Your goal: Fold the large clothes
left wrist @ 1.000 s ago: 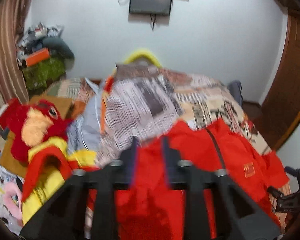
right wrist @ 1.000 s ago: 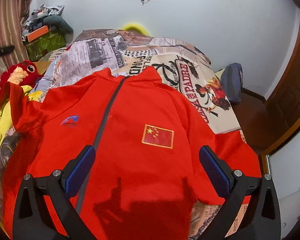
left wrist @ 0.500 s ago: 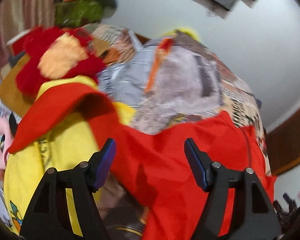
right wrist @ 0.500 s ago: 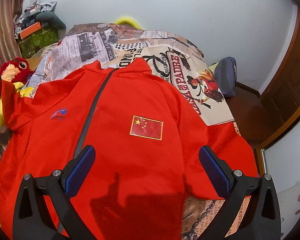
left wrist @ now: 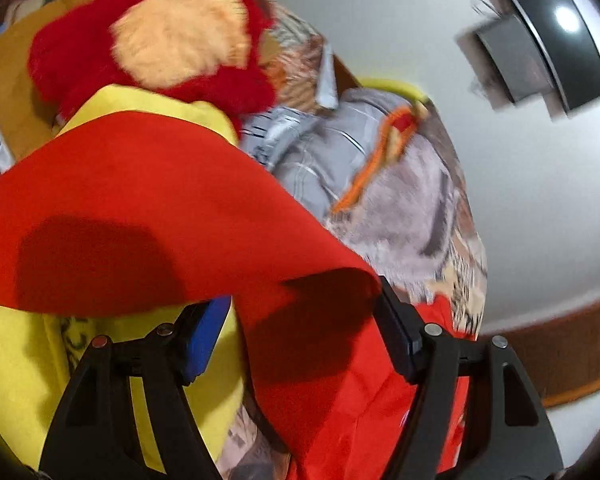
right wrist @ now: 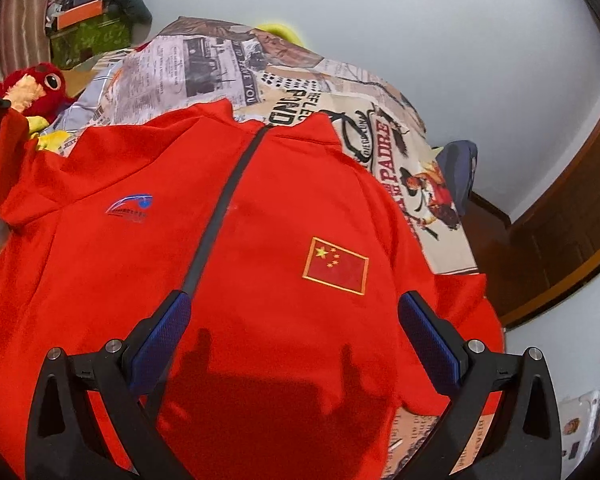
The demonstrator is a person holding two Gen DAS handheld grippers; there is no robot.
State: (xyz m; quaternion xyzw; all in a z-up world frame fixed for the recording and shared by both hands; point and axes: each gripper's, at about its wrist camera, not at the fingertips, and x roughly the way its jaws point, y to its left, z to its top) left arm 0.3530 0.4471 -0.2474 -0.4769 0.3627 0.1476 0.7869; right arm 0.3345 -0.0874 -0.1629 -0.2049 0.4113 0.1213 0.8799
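A red zip-up jacket (right wrist: 280, 208) lies front up on the bed, with a dark zip (right wrist: 224, 208) and a flag patch (right wrist: 336, 266). My right gripper (right wrist: 294, 332) hovers open above its lower front, and nothing sits between the blue pads. The jacket's left sleeve (left wrist: 140, 200) is lifted and drapes across my left gripper (left wrist: 300, 332). That gripper's jaws stand wide apart, with loose sleeve cloth hanging between them and hiding the fingertips. The pads do not press on the cloth. The left wrist view is tilted and blurred.
A red plush toy (left wrist: 160, 40) and yellow cloth (left wrist: 16, 380) lie beside the bed's left side, right by the sleeve. A grey garment (left wrist: 324, 152) rests on the newspaper-print bedspread (right wrist: 204, 68). A blue bag (right wrist: 460, 168) and a wooden door (right wrist: 572, 220) are on the right.
My left gripper opened from a narrow gap, swung left and down towards the plush toy and rolled; the sleeve now hangs across its jaws. My right gripper sank slightly towards the jacket.
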